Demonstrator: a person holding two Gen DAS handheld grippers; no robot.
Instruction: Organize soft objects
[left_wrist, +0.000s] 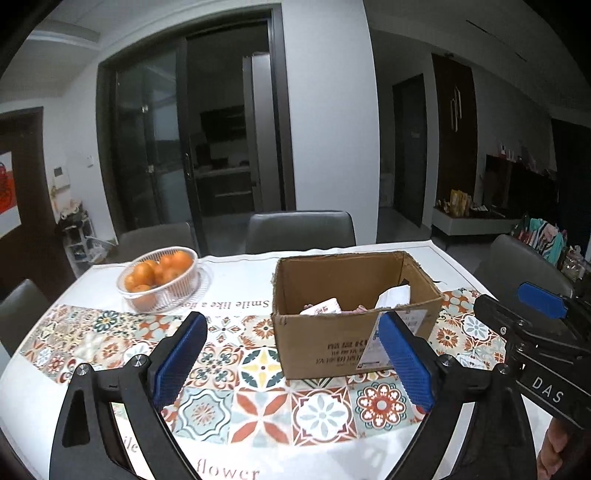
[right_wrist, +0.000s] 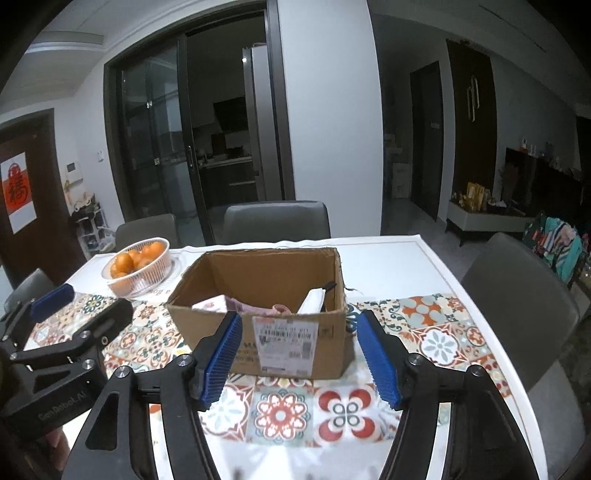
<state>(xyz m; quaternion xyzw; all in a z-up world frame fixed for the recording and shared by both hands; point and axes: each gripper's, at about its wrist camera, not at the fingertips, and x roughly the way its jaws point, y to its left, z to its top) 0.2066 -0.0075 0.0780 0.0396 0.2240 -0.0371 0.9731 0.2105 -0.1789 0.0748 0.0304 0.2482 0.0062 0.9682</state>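
Observation:
An open cardboard box (left_wrist: 354, 314) stands on the patterned tablecloth; it also shows in the right wrist view (right_wrist: 266, 314). Inside it lie soft items: a white packet (left_wrist: 321, 306), a pinkish cloth (right_wrist: 255, 308) and a white pouch (right_wrist: 312, 301) leaning on the right wall. My left gripper (left_wrist: 291, 358) is open and empty, in front of the box and above the cloth. My right gripper (right_wrist: 301, 358) is open and empty, just in front of the box's labelled face. Each gripper shows at the edge of the other's view.
A clear basket of oranges (left_wrist: 162, 280) sits at the back left of the table (right_wrist: 406, 258). Grey chairs (left_wrist: 299, 230) stand along the far side, with another chair (right_wrist: 517, 295) on the right. Glass sliding doors lie behind.

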